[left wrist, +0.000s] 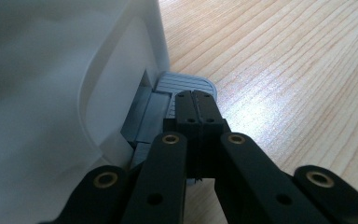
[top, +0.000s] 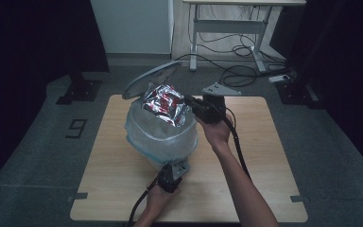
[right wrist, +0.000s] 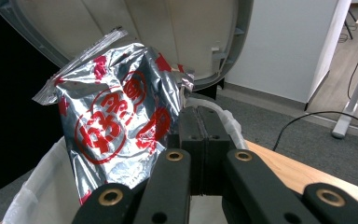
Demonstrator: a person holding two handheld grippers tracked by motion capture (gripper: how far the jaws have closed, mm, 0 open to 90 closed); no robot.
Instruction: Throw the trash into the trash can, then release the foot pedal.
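- Right gripper (right wrist: 200, 116) pressed together, pinching edge of foil snack bag (right wrist: 112, 126); bag centre frame in high view, over open lined bin (top: 137, 127), lid (top: 149, 78) tipped up behind.
- Left gripper (left wrist: 193, 100) pressed together on grey pedal (left wrist: 186, 84), lower centre.
- Bag likely light, crinkly, slippery; best pinched at crimped seam, not the puffed body.

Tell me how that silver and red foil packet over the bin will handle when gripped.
The foil packet looks creased and crumpled, so probably floppy and light. Its glossy surface may be slippery, so the right gripper, pinching just an edge, could lose it. It should drop into the lined bin.
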